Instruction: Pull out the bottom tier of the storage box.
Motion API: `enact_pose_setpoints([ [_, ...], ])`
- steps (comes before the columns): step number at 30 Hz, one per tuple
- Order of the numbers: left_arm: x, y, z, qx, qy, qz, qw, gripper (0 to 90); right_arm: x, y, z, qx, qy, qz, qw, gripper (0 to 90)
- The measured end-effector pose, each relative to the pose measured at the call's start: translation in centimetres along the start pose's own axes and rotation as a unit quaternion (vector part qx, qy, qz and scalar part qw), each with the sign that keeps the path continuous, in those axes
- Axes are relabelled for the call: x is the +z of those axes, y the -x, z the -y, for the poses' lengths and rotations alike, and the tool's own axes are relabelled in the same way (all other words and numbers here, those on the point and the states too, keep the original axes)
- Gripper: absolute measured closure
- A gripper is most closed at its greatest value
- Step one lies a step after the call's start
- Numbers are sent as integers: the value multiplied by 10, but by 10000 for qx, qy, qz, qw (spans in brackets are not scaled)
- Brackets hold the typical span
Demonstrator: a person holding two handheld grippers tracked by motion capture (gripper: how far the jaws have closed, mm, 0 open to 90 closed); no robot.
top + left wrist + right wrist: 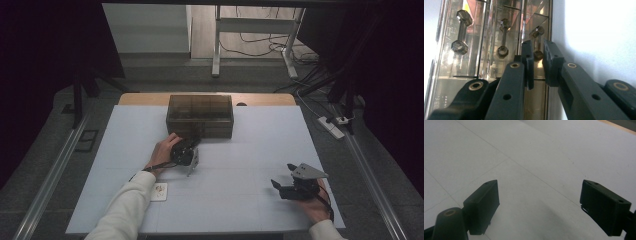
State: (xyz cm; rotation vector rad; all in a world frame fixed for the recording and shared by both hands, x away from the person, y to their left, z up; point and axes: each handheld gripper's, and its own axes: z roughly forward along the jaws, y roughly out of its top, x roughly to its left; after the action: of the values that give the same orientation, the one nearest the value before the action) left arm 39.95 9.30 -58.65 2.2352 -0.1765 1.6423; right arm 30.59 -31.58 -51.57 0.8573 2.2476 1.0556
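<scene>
the right tongs (pixel 284 183) rest wide and empty on the white tabletop (pixel 240 200). farther off, the left tongs (pixel 538 56) sit narrow around a small handle (pixel 538 40) on the smoky plastic drawer box (pixel 200 116) at the tabletop's back edge. a crooked pull could slip off the handle or drag the whole box. the drawer contents are hard to make out.

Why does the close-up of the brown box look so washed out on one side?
In the left gripper view the white table blows out to glare beside the smoky drawer box; the high view is dim, with dark edges; the right gripper view is soft, with a faint shadow.
</scene>
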Motion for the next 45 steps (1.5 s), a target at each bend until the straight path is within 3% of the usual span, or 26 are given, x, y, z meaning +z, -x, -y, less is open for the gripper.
enact_pose_setpoints([
  [32,1,0,1,142,97,-16,9999,781,0,0,0,7,-5,8,10000,153],
  [45,1,-2,1,52,121,62,9999,769,0,0,0,4,-3,12,10000,153],
])
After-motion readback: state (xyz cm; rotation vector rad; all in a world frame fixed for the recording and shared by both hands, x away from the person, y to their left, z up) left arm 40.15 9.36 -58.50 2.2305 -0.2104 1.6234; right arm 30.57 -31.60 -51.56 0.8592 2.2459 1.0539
